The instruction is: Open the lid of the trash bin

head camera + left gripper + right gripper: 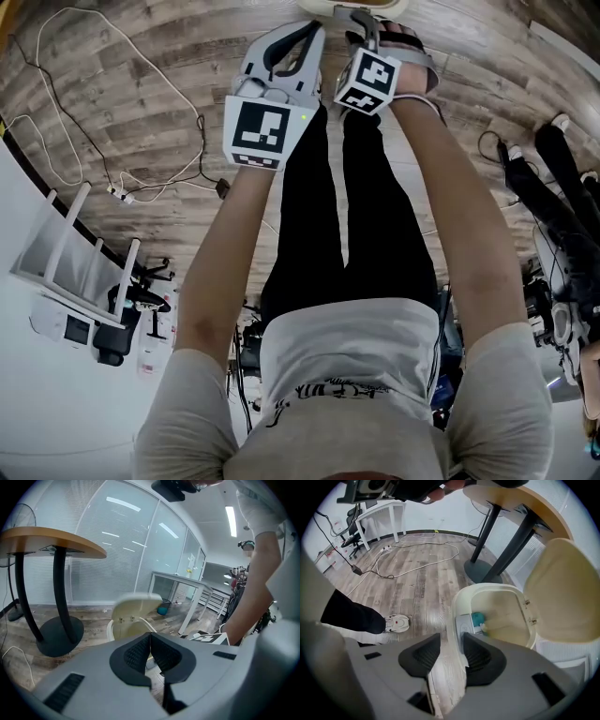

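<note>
Beside the open trash bin (456, 607), white shoe (396, 623), black table pedestal (482, 570) behind

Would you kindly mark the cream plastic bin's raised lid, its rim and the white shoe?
Cream raised lid (565, 592), right gripper view, inner face.
Rim (453, 607), right gripper view, left edge.
White shoe (396, 623), right gripper view, upper.

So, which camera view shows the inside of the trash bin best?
The right gripper view: it looks down into the open trash bin, lid raised, contents visible. The left gripper view shows it from the side, interior hidden. The head view catches only a sliver.
</note>
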`<act>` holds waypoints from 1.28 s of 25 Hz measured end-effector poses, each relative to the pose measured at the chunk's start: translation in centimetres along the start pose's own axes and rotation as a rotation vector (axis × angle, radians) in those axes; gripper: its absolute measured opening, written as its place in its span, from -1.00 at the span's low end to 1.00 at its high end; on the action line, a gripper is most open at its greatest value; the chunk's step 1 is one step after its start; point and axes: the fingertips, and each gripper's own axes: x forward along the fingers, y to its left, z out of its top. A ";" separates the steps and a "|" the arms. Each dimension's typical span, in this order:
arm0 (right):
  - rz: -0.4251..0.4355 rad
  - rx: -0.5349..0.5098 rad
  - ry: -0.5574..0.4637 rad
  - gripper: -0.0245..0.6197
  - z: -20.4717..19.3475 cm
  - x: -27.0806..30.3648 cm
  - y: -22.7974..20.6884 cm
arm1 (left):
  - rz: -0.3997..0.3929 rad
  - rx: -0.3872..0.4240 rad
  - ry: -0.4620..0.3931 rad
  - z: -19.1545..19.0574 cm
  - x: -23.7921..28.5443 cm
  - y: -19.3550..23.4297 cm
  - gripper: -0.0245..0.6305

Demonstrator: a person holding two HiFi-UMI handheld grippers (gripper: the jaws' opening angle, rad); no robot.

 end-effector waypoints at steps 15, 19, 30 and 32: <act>0.004 0.485 -0.275 -0.48 2.1 -10.7 -5.2 | 0.039 0.013 -0.042 5.5 -3.1 -0.2 -0.86; -0.021 0.571 -0.358 -0.57 2.4 -15.8 -7.0 | 0.044 0.007 -0.060 8.1 -4.6 -0.8 -0.86; -0.125 0.702 -0.540 -0.66 4.2 -31.0 -12.5 | 0.027 0.006 -0.111 16.4 -10.0 -4.6 -0.86; -0.138 0.723 -0.567 -0.68 4.6 -33.8 -13.3 | 0.031 0.007 -0.127 18.3 -11.3 -5.2 -0.86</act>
